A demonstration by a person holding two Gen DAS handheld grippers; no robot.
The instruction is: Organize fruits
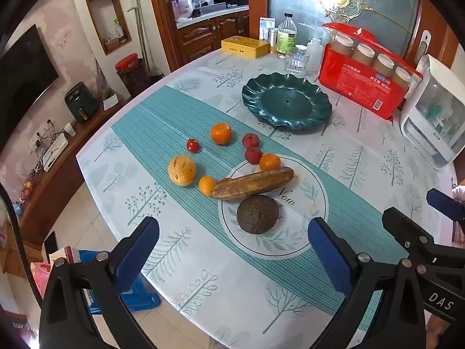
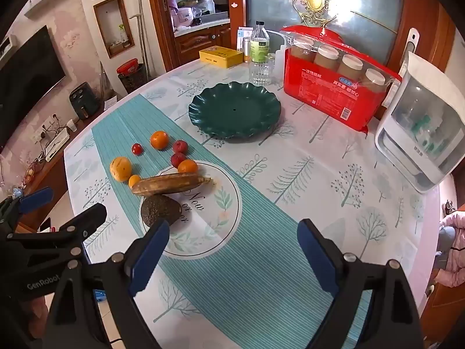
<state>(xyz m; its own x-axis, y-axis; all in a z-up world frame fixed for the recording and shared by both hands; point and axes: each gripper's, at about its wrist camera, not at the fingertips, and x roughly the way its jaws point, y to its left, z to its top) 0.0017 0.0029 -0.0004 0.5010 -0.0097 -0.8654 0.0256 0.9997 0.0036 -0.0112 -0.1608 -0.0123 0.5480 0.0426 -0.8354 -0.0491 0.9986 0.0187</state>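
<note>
Several fruits lie loose on the tablecloth: a brown banana (image 1: 252,184) (image 2: 171,184), a dark avocado (image 1: 257,214) (image 2: 160,210), a yellow melon-like fruit (image 1: 182,170) (image 2: 120,168), oranges (image 1: 221,133) (image 2: 159,140), two red fruits (image 1: 250,140) (image 2: 180,146) and a cherry tomato (image 1: 192,145) (image 2: 137,149). An empty dark green scalloped plate (image 1: 314,116) (image 2: 261,122) stands behind them. My left gripper (image 1: 232,241) is open, just short of the avocado. My right gripper (image 2: 232,241) is open and empty, to the right of the avocado.
At the table's back stand a red pack of paper cups (image 1: 363,87) (image 2: 328,93), a glass (image 1: 296,62) (image 2: 261,72), a bottle (image 1: 286,35), a yellow box (image 1: 244,46) (image 2: 221,55) and a white appliance (image 1: 433,122) (image 2: 421,136). The table edge drops to the floor at left.
</note>
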